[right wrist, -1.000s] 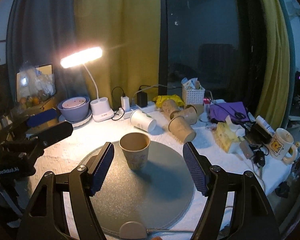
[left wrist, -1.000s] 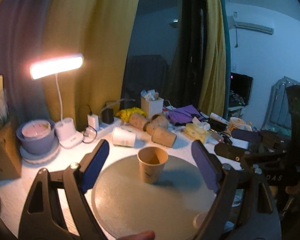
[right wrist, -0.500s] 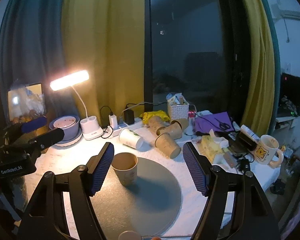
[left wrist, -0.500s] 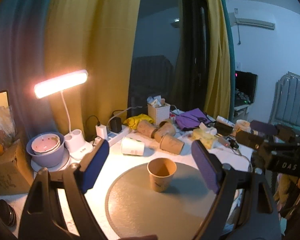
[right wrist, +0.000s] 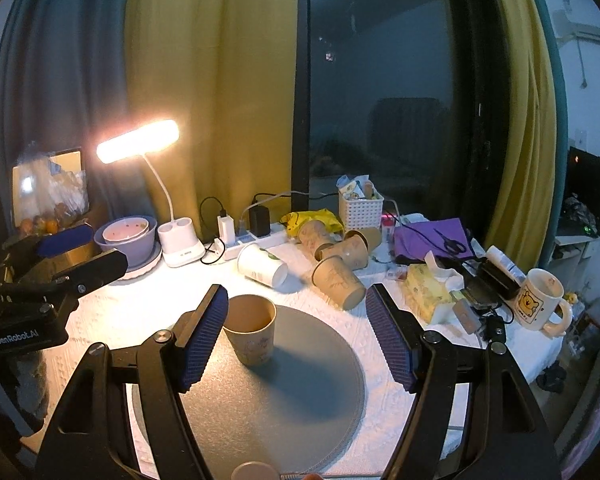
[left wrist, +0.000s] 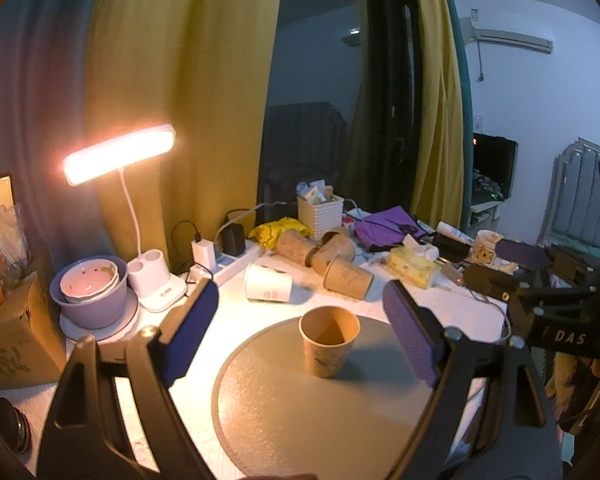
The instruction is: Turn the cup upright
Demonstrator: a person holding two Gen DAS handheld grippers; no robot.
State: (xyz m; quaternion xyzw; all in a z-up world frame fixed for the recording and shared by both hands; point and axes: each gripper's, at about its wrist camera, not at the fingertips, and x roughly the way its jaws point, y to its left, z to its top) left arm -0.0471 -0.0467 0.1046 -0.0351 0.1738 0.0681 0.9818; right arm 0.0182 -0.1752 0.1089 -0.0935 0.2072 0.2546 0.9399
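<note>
We see the brown paper cup standing upright, mouth up, on the round grey mat that lies on the counter, toward the mat's 12 o'clock edge in the left wrist view. Both tools are spread wide and hold nothing: the left hand-held gripper frames the cup between its blue pads without touching it, and in the right wrist view the right hand-held gripper has the cup just inside its left pad, contact unclear. We judge the cup light, thin-walled and easily crushed, so it would tip or skid at a nudge. If we had to take it, we would pinch gently across the mid-wall, at 3 and 9 o'clock. Several more cups lie on their sides beyond the mat.
</note>
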